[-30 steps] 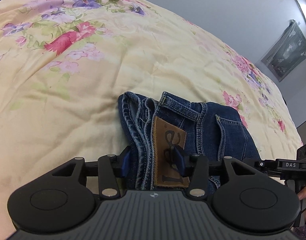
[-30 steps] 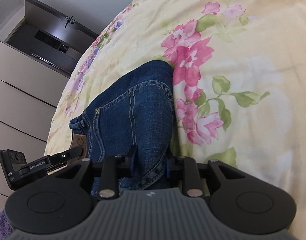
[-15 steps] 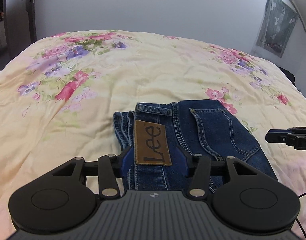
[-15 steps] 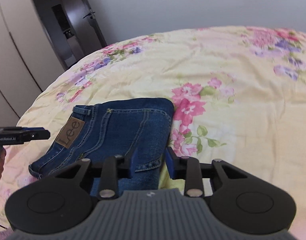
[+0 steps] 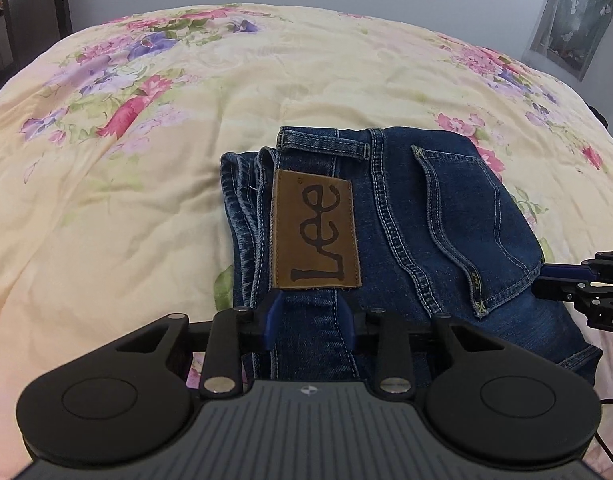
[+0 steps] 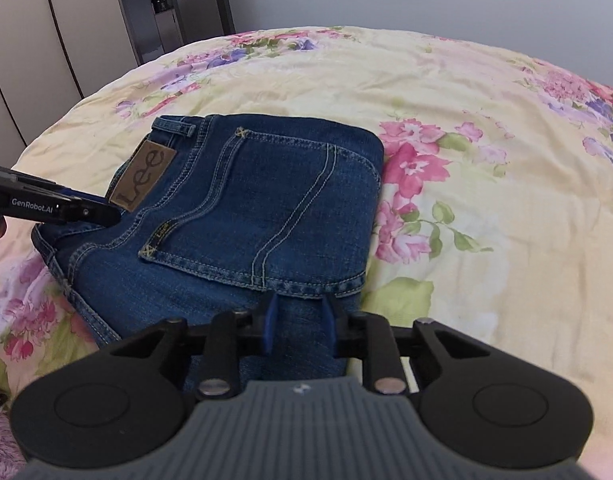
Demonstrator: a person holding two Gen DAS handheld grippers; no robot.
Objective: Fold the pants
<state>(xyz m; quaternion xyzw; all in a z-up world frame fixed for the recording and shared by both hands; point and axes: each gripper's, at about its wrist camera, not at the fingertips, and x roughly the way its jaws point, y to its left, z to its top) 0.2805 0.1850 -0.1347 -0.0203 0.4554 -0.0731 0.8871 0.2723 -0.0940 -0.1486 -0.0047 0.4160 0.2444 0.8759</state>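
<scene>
Left wrist view: folded blue jeans (image 5: 386,232) with brown Lee patch (image 5: 314,232) lie on floral bedspread (image 5: 146,160); left gripper (image 5: 308,316) jaws parted over the denim. Right gripper (image 6: 298,322) likewise parted at the jeans' near edge.

**Dark denim on a flowered yellow spread**

The jeans (image 5: 418,216) are dark blue denim with pale tan stitching and a brown patch (image 5: 315,233) lettered in black. The bedspread (image 5: 154,184) is pale yellow, strewn with pink and purple flowers and green leaves.
</scene>
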